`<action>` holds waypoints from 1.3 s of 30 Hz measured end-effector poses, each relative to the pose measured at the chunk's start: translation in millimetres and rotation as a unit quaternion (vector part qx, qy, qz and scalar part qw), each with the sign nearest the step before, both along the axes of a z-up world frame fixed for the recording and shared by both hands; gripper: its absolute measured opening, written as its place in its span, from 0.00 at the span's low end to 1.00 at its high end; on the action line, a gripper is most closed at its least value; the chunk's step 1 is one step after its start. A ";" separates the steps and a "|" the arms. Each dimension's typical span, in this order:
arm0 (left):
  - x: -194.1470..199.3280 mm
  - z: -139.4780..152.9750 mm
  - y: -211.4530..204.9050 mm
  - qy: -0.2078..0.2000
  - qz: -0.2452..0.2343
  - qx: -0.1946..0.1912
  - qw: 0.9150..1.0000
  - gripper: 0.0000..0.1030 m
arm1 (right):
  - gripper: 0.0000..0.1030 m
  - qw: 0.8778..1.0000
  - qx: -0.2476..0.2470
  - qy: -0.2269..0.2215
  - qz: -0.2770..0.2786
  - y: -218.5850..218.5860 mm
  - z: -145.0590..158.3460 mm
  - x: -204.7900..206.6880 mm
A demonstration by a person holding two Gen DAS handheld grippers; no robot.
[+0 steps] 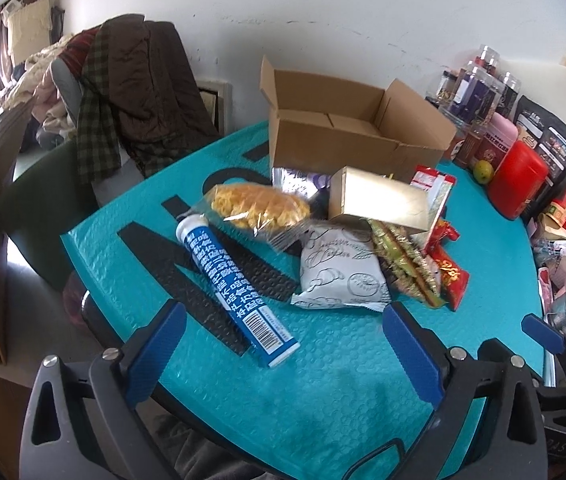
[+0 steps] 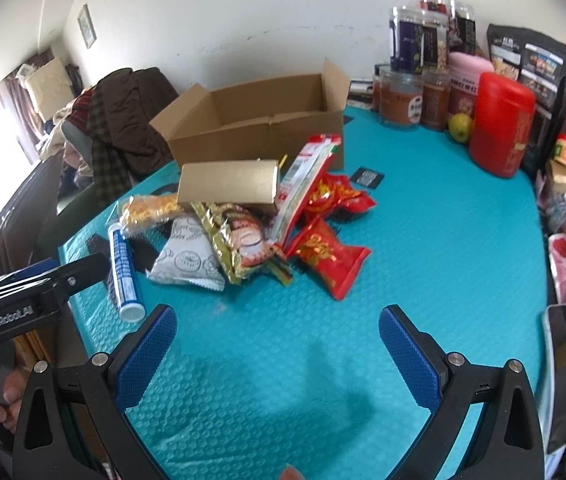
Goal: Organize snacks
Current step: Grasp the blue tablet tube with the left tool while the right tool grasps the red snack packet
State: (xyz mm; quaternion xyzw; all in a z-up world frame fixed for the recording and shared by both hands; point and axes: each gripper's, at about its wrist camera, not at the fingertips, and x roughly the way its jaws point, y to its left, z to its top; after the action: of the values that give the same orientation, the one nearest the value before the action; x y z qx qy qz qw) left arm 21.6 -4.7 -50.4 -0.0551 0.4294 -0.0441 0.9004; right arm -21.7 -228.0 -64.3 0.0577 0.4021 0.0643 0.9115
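Observation:
A pile of snacks lies on the teal mat in front of an open, empty cardboard box. In the pile are a blue tube, a clear bag of yellow snacks, a white packet, a gold box and red packets. My left gripper is open and empty, just short of the tube and the white packet. My right gripper is open and empty, nearer the table's front than the red packets. The box also shows in the right wrist view.
Jars, a red canister, a green fruit and dark pouches crowd the far right of the table. More clutter lines the right edge. A chair piled with clothes stands behind the table on the left.

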 end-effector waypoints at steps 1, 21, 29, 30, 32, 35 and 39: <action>0.9 -3.3 0.9 -0.002 -0.001 -0.003 1.000 0.90 | 1.00 1.000 0.000 0.002 0.000 0.2 -2.3 0.6; 50.2 -65.5 14.2 0.037 0.018 0.009 0.999 0.45 | 1.00 0.999 -0.006 0.037 -0.025 -12.9 -27.4 40.2; 54.3 -61.2 13.3 0.052 -0.003 0.019 0.998 0.39 | 0.86 0.997 -0.031 0.058 -0.042 -31.8 -44.2 65.8; 50.9 -60.3 11.4 0.056 -0.010 0.018 0.998 0.37 | 0.85 0.997 -0.032 0.060 -0.040 -33.7 -46.2 69.9; 45.8 -59.2 6.6 0.063 -0.027 0.016 0.998 0.34 | 0.83 0.997 -0.038 0.059 -0.035 -33.5 -47.7 74.1; 40.5 -58.4 -1.8 0.066 -0.044 0.025 0.997 0.33 | 0.82 0.997 -0.053 0.049 -0.013 -28.3 -47.2 81.8; 42.8 -58.8 -3.0 0.069 -0.043 0.022 0.996 0.33 | 0.77 0.996 -0.076 0.038 0.005 -23.5 -47.3 93.0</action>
State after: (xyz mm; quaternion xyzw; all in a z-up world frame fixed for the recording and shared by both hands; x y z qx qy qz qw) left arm 64.4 -7.7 -109.3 -0.0198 0.4937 -0.0693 0.8666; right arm 71.2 -251.5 -111.6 -0.0119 0.4408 0.0360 0.8968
